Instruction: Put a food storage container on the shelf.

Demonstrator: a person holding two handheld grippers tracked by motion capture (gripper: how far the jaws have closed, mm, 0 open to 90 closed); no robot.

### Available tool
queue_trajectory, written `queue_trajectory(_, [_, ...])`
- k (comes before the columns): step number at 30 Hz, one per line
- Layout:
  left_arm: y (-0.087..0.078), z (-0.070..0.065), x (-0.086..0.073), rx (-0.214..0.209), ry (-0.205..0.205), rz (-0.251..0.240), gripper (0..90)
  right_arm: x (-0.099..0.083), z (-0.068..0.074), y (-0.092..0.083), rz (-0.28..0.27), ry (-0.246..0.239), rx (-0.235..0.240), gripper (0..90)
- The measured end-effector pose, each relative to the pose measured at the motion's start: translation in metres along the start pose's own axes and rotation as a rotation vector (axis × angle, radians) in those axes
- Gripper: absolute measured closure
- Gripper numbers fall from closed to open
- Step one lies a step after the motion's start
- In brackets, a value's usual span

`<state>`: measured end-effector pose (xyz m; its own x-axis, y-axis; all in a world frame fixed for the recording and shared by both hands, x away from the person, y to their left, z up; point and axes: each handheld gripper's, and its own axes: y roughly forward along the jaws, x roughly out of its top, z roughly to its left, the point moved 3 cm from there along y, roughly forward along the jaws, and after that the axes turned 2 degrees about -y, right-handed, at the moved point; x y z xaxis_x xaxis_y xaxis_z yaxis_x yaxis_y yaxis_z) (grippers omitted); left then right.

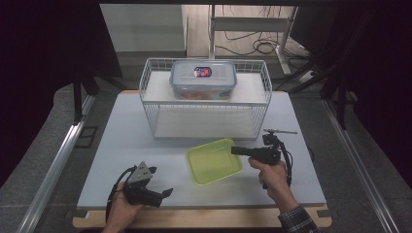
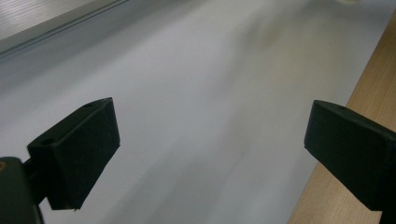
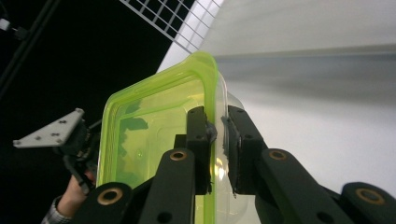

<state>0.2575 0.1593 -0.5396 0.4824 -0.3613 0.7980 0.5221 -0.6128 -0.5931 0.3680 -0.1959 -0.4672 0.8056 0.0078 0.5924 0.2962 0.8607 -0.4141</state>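
High view: a smooth white table (image 1: 121,145) carries a white wire basket (image 1: 150,87) far centre, holding a clear lidded box (image 1: 203,80). Nearer, right of centre, a translucent lime-green rectangular container (image 1: 214,161) is clamped at its rim by the right gripper (image 1: 236,151). The left gripper (image 1: 167,192), near left, has its jaws spread, empty.

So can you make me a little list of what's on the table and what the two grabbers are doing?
table: white table
rack: white wire rack at the far side
on rack: clear lidded box on the top shelf
green container: green container, near the table's middle
right gripper: right gripper shut on the green container's wall
left gripper: left gripper open, holding nothing
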Motion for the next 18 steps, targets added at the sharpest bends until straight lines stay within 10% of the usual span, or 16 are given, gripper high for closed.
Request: queue_trajectory(18, [0.001, 0.0, -0.001, -0.006, 0.007, 0.007, 3.3, 0.038, 0.03, -0.016, -0.069, -0.027, 0.031, 80.2])
